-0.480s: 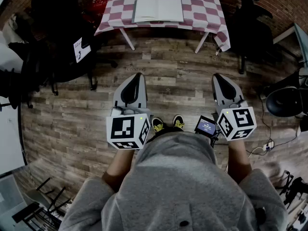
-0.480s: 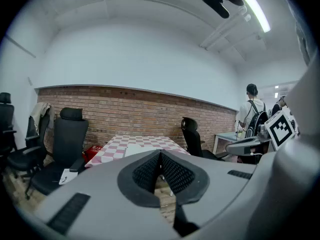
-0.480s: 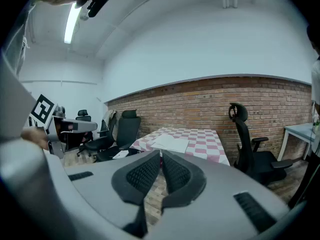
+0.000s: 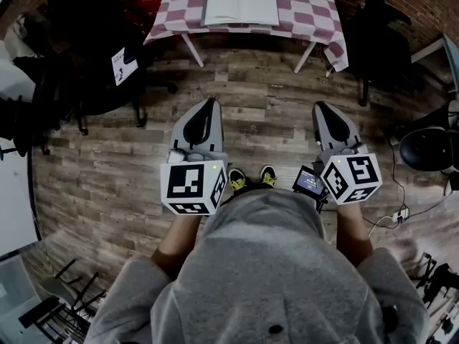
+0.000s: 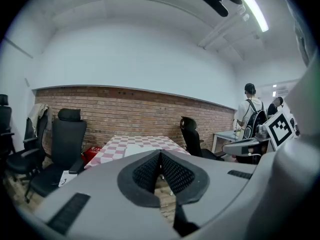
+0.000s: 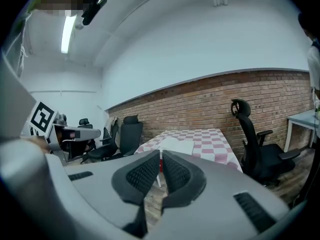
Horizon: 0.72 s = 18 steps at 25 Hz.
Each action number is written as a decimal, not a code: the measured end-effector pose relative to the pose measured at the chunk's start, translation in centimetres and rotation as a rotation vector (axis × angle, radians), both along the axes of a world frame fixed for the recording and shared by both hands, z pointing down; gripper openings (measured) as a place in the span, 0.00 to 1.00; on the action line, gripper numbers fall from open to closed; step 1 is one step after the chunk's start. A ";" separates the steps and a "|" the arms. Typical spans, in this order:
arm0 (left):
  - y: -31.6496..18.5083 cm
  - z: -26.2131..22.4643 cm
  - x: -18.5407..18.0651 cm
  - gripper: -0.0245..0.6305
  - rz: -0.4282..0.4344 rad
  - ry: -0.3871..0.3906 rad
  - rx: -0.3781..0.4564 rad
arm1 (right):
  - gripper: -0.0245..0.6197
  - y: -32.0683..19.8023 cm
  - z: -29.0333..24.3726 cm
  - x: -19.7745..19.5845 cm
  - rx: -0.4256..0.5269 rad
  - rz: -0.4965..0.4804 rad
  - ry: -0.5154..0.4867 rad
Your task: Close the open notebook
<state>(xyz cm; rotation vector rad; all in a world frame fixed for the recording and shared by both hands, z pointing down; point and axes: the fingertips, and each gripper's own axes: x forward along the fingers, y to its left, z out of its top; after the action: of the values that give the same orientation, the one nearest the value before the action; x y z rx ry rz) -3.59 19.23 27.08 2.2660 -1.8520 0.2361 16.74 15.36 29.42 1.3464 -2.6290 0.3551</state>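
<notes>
I wear a grey hoodie (image 4: pixel 265 285) and black shoes (image 4: pixel 249 180) with yellow bits. My left gripper (image 4: pixel 210 101) and right gripper (image 4: pixel 318 105) are grey, with black bumpy pads (image 5: pixel 177 174) inside the fingers. Behind the fingers each has a white cube (image 4: pixel 192 187) with black square marks.

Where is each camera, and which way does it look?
Head view: on the person's head, looking down at wooden floor; grey sweatshirt, left gripper, right gripper show.
Left gripper view: on the left gripper, facing forward over its shut jaws.
Right gripper view: on the right gripper, likewise.
Shared: all show the open white notebook on the red checked table.
</notes>
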 end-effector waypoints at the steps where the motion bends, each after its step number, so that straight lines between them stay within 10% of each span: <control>1: 0.0 0.0 -0.1 0.05 0.002 0.001 -0.001 | 0.10 0.1 -0.1 -0.2 -0.001 -0.009 -0.013; 18: 1.4 0.2 -2.3 0.05 0.021 0.013 0.005 | 0.09 2.7 0.0 -3.9 -0.048 -0.079 -0.073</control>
<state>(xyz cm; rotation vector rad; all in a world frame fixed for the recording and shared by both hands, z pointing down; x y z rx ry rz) -5.90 20.59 27.32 2.2854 -1.8253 0.2201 12.88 18.09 29.42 1.2338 -2.7044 0.4620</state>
